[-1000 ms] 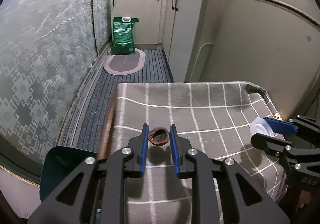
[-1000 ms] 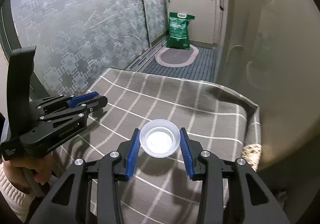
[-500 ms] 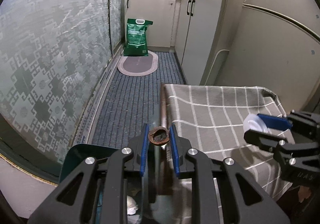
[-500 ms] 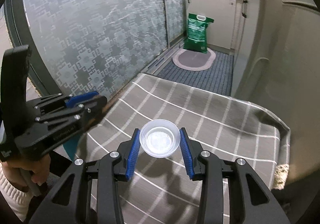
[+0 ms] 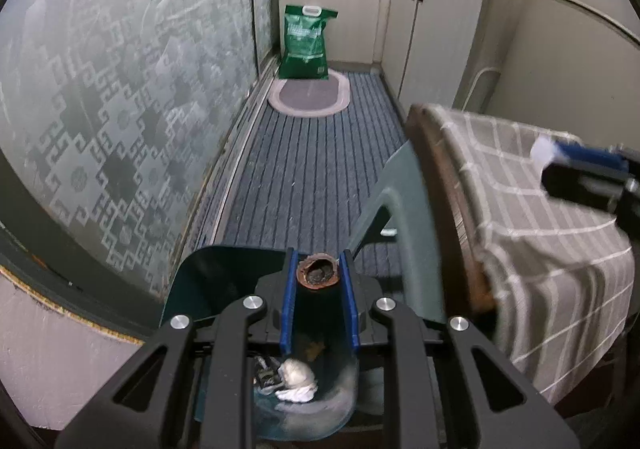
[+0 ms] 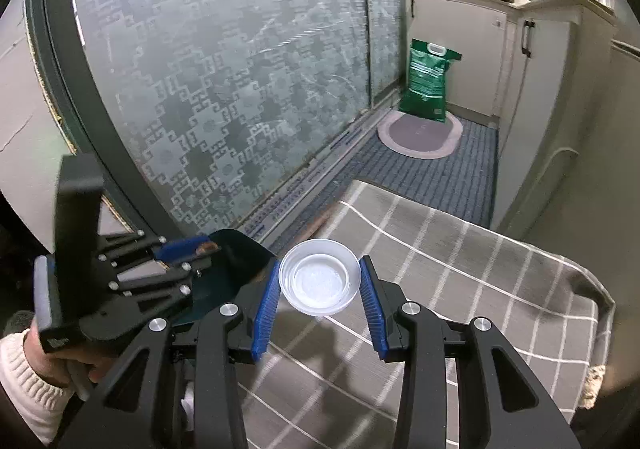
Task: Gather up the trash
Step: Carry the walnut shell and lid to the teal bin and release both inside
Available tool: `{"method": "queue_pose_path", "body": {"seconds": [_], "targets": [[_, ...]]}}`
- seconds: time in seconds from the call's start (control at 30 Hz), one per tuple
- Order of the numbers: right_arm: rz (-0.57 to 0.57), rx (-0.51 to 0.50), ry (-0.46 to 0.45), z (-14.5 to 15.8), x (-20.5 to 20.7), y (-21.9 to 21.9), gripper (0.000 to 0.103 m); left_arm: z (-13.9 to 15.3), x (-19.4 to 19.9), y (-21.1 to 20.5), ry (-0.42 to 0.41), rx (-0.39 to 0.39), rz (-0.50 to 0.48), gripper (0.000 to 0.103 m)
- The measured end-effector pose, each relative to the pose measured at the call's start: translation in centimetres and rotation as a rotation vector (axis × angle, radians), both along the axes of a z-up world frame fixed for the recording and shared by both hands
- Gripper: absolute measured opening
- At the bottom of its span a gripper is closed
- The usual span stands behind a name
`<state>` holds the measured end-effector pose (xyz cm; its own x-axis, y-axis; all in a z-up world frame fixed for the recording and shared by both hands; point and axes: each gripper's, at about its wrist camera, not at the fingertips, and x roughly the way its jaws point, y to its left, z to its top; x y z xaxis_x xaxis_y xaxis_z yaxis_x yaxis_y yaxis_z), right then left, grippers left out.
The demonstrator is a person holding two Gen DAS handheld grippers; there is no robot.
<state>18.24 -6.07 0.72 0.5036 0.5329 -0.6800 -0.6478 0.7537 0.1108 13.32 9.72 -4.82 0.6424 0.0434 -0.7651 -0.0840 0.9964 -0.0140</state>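
Observation:
My left gripper (image 5: 318, 277) is shut on a brown walnut shell half (image 5: 318, 275) and holds it over the open dark green trash bin (image 5: 224, 277), which stands on the floor left of the table. Crumpled white tissue (image 5: 296, 379) lies inside the bin. My right gripper (image 6: 319, 283) is shut on a small clear plastic cup (image 6: 319, 281) and holds it above the left edge of the checked tablecloth (image 6: 460, 289). The left gripper (image 6: 188, 251) and the bin lid (image 6: 236, 253) also show in the right wrist view. The right gripper's blue finger (image 5: 580, 153) shows in the left wrist view.
A frosted patterned glass door (image 6: 240, 69) runs along the left. A green bag (image 5: 307, 43) and an oval mat (image 5: 310, 99) lie far down the striped floor runner. White cabinets (image 5: 440, 17) line the right. The table's wooden edge (image 5: 444, 189) is close to the bin.
My left gripper has carried the walnut shell off the table, leftward and down to above the bin. My right gripper with the cup has moved left toward the table's edge.

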Motion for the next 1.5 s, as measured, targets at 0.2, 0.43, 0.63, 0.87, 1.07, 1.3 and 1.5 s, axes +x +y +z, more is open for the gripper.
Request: {"method": "queue_pose_path", "body": {"seconds": [0.2, 0.43, 0.63, 0.87, 1.07, 1.3, 1.5], "targets": [[0.028, 0.004, -0.003, 0.3, -0.3, 1.8, 0.04, -1.8, -0.8, 1.8, 0.051, 0.028, 0.017, 0.023], [0.058, 0.0, 0.002, 0.2, -0.4, 3.9, 0.04, -3.1, -1.3, 3.9, 0.093, 0.027, 0.036, 0.023], [0.098, -0.009, 0.011, -0.2, -0.7, 6.3, 0.04, -3.6, -1.7, 5.2, 0.103, 0.033, 0.048, 0.034], [0.149, -0.045, 0.041, -1.5, -1.0, 9.4, 0.04, -2.2, -2.7, 6.7, 0.068, 0.018, 0.053, 0.034], [0.185, -0.092, 0.066, -3.1, -1.4, 12.2, 0.04, -0.3, -3.8, 7.6, 0.02, 0.009, 0.048, 0.029], [0.199, -0.125, 0.12, -5.5, -1.4, 15.0, 0.04, 2.3, -5.4, 9.1, -0.05, -0.008, 0.071, 0.024], [0.225, -0.159, 0.171, -7.9, -1.5, 17.4, 0.04, 4.2, -6.9, 10.2, -0.097, -0.02, 0.084, 0.022]]}}
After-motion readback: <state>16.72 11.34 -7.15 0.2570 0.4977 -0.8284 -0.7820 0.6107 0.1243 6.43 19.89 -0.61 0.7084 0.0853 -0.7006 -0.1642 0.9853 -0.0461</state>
